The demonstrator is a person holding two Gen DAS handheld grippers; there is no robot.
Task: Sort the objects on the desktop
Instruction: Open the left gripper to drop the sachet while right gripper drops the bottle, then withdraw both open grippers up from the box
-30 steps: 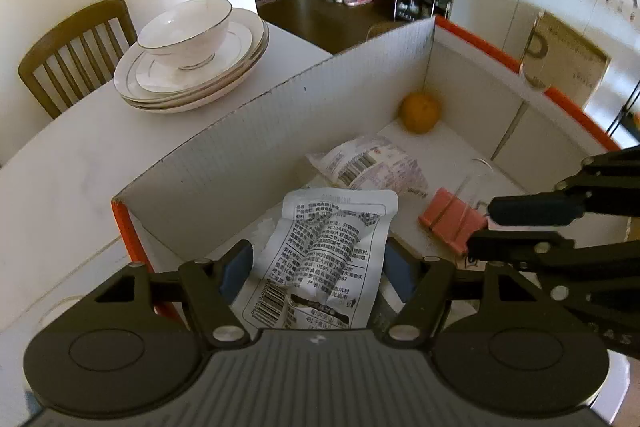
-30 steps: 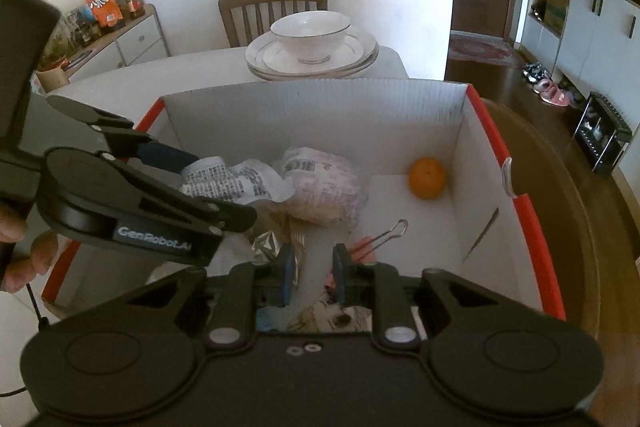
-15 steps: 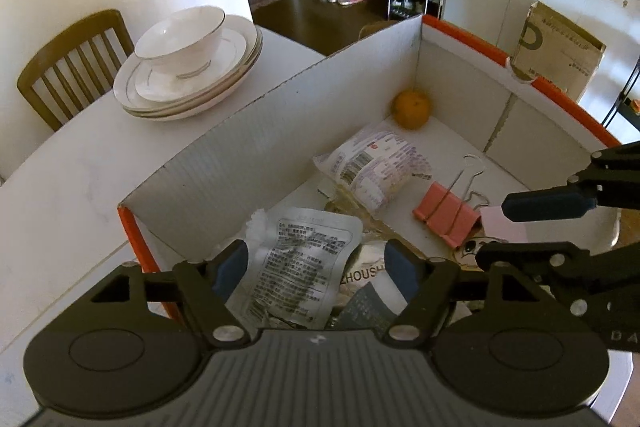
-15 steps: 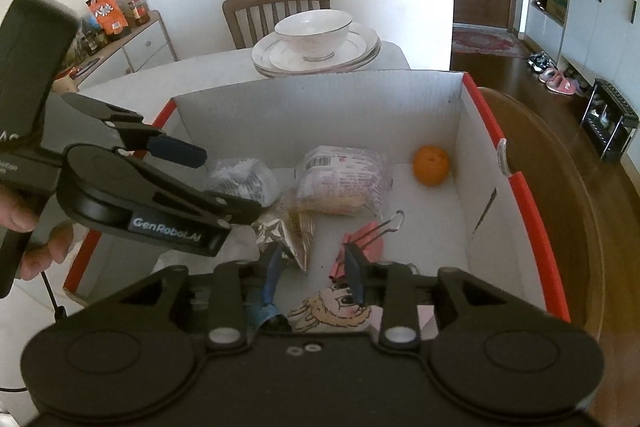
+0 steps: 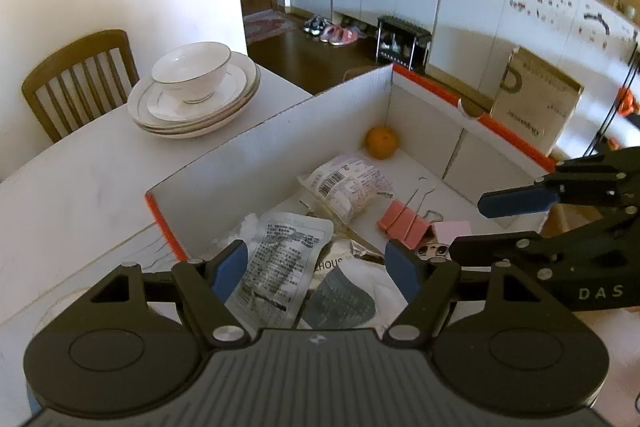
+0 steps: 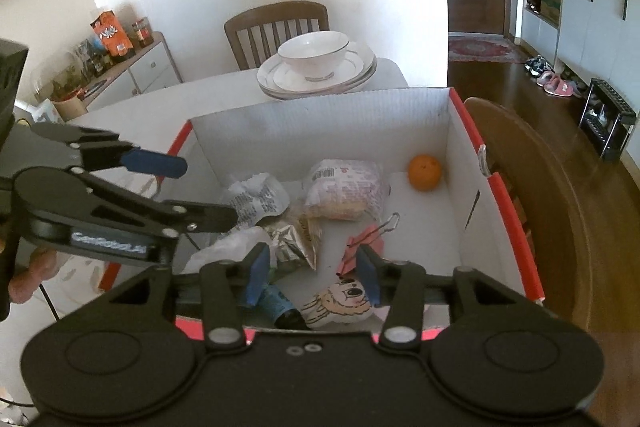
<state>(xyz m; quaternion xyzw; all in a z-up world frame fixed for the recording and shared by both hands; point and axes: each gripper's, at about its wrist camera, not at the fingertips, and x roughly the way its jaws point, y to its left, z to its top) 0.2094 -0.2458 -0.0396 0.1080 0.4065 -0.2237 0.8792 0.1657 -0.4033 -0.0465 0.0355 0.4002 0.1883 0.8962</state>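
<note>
A white cardboard box with red rims [image 5: 280, 147] [image 6: 504, 195] stands on the table. In it lie an orange [image 5: 381, 142] [image 6: 424, 172], a pink-white snack bag [image 5: 348, 185] [image 6: 344, 187], a grey printed pouch [image 5: 276, 267] [image 6: 256, 199], a foil packet [image 6: 292, 243], a pink binder clip [image 5: 404, 227] [image 6: 364, 243] and a cartoon-face item [image 6: 344, 303]. My left gripper [image 5: 316, 267] is open and empty above the box's near end, over the pouch. My right gripper [image 6: 312, 273] is open and empty above the box's front edge.
A bowl on stacked plates [image 5: 196, 91] [image 6: 316, 67] sits on the white table [image 5: 80, 179] behind the box. A wooden chair [image 5: 76, 83] [image 6: 276, 27] stands beyond. A round wooden surface [image 6: 560, 227] lies right of the box.
My left gripper let go of the grey pouch, which now lies in the box, and pulled back. My right gripper opened and also rose back from the box.
</note>
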